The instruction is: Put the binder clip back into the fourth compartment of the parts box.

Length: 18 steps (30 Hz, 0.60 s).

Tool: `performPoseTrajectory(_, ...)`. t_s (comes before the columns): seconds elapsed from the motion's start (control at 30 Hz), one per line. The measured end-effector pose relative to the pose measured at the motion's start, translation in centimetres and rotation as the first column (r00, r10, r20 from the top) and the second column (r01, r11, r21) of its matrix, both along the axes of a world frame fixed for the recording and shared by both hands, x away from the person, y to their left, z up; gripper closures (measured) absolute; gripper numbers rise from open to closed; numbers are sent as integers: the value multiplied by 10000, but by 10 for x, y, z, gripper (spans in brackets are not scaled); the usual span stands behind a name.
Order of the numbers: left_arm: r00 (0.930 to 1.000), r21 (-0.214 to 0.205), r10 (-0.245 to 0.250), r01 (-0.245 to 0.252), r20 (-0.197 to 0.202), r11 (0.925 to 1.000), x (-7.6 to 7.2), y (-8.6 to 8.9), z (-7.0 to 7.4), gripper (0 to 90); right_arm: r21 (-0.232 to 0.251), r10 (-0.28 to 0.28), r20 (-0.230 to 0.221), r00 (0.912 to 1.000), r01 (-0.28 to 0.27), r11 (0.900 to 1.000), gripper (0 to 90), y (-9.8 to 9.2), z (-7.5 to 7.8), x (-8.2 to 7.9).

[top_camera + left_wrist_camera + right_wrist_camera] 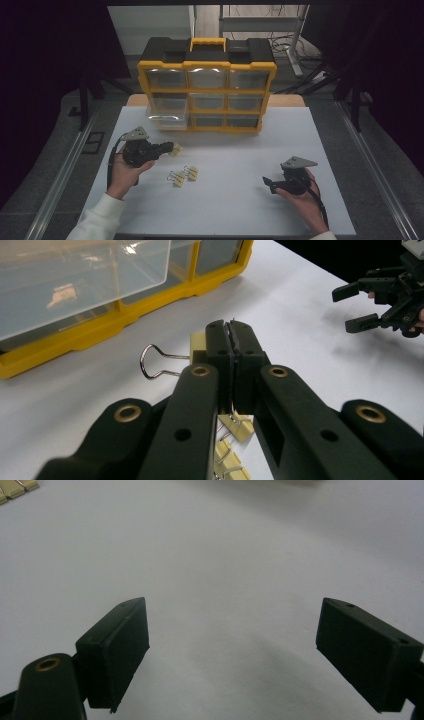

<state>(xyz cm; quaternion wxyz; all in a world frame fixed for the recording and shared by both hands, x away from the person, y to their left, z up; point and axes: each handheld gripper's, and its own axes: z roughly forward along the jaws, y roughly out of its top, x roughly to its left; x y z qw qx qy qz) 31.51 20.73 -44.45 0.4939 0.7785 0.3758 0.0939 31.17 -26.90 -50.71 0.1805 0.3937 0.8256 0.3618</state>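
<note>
While pinching a binder clip [198,342] by its cream body in the left gripper [231,340], pressed almost together on it, holds that clip off the white table [240,150] over its left half, just in front of the pulled-out drawer [167,119] at the bottom left corner of the yellow organizer [207,90]. Grips near one edge of the clip, with the wire loops jutting out sideways; could well let it twist or slip free on the way to the drawer. Might also snag those loops on the clear front wall if brought in too low, or drop the clip short, onto the table. Holds the right gripper [266,181] spread wide and empty near the table's front right corner, well apart from all this. Shows two more clips [184,176] lying side by side toward the front edge, nearer the left gripper.

From the left gripper view: reveals the pinch itself, the loops, and a faint shape inside the drawer, too dim to name. From the high view: gives instead the gap between clip and drawer, and the whole organizer. From the right gripper view: confirms bare table between the spread pads.
</note>
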Motion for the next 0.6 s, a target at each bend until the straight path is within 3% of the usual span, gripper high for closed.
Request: performPoseTrajectory(0.6, 9988, -185, 40, -31, 496, 9998, -5, -1, 14, 886, -11, 9, 8, 10000, -9, 10000, 143, 0, 0, 0)
